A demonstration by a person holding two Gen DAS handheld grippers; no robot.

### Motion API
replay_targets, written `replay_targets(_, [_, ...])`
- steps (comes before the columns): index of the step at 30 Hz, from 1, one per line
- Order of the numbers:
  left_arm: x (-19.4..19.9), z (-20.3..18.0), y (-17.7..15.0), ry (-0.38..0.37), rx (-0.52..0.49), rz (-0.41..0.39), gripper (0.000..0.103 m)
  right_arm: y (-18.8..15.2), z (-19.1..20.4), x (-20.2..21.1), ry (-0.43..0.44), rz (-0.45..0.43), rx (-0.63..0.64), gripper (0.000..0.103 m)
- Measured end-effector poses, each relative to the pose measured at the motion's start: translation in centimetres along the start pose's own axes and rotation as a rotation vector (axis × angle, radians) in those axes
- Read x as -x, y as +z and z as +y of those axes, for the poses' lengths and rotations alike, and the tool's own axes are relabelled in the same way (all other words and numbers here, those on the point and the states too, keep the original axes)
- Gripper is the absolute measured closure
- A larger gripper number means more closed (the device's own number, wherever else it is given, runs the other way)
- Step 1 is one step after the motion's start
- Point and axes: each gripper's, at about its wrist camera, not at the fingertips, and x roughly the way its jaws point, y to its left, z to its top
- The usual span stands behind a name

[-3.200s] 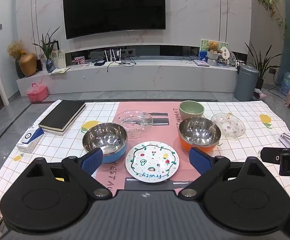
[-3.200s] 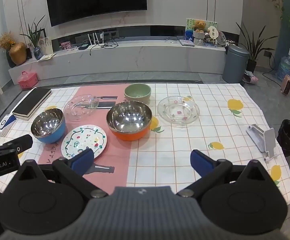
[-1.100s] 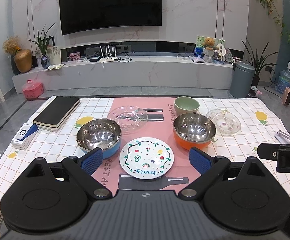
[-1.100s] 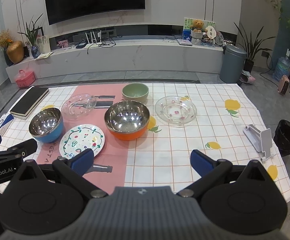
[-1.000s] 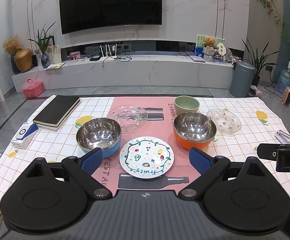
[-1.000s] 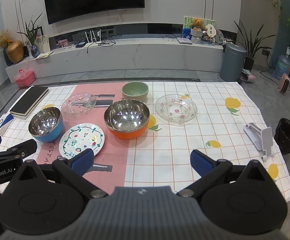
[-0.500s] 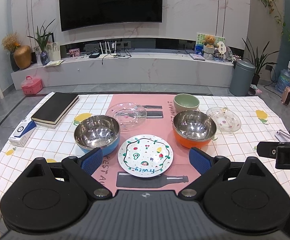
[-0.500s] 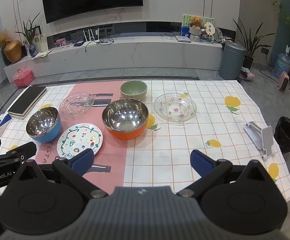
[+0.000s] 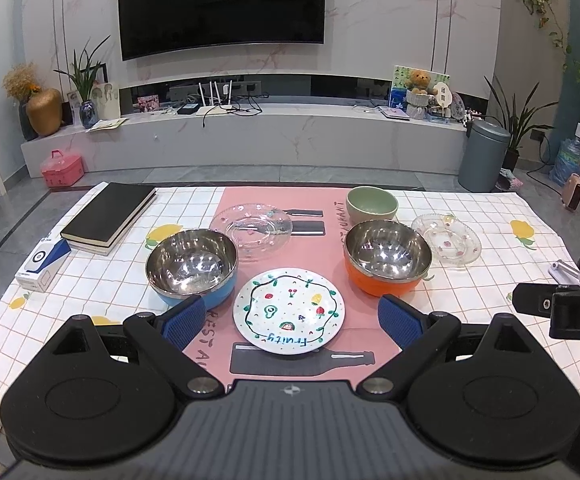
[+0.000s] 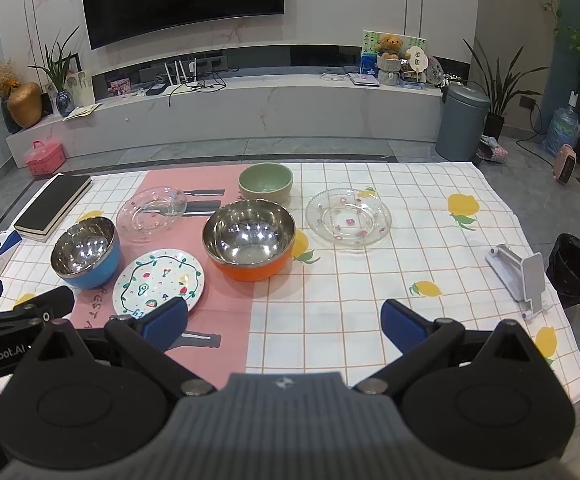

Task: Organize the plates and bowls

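Observation:
A white painted plate (image 9: 288, 310) (image 10: 158, 281) lies on the pink runner, near the front of the table. A blue steel bowl (image 9: 191, 266) (image 10: 85, 253) stands to its left and an orange steel bowl (image 9: 386, 255) (image 10: 249, 238) to its right. Behind them are a clear glass plate (image 9: 251, 230) (image 10: 151, 213), a green bowl (image 9: 371, 204) (image 10: 265, 182) and a second glass plate (image 9: 446, 237) (image 10: 348, 216). My left gripper (image 9: 291, 321) hovers open in front of the painted plate. My right gripper (image 10: 284, 322) is open over bare cloth, holding nothing.
A black book (image 9: 108, 212) and a small blue-and-white box (image 9: 42, 265) lie at the table's left edge. A white phone stand (image 10: 519, 275) sits at the right edge, with a black bin (image 10: 573, 268) on the floor beyond.
Both grippers have drifted slightly back and up from the table, so the dishes look a little smaller and farther. Nothing on the table has moved.

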Motion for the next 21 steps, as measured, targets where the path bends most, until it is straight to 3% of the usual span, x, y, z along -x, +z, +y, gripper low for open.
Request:
replay_targets(5, [0.0,0.4,-0.1,-0.025,0.014,-0.018,0.0,-0.4,-0.5,-0.4,0.04,-0.043,-0.023,0.003])
replay_targets(9, [-0.4,0.5,0.0,-0.026,0.01,-0.024,0.017,-0.7,-0.2,-1.2,0.039,-0.062,0.007,0.003])
replay_targets(14, [-1.5,0.9,0.4,-0.086,0.052,-0.002,0.023,-0.8,-0.3,-2.2,0.069,-0.087,0.037,0.004])
replay_targets(21, [-3.5,0.7,1.2,-0.153,0.065,-0.017,0.037,-0.4,-0.5,-4.7,0.071,-0.058,0.048,0.033])
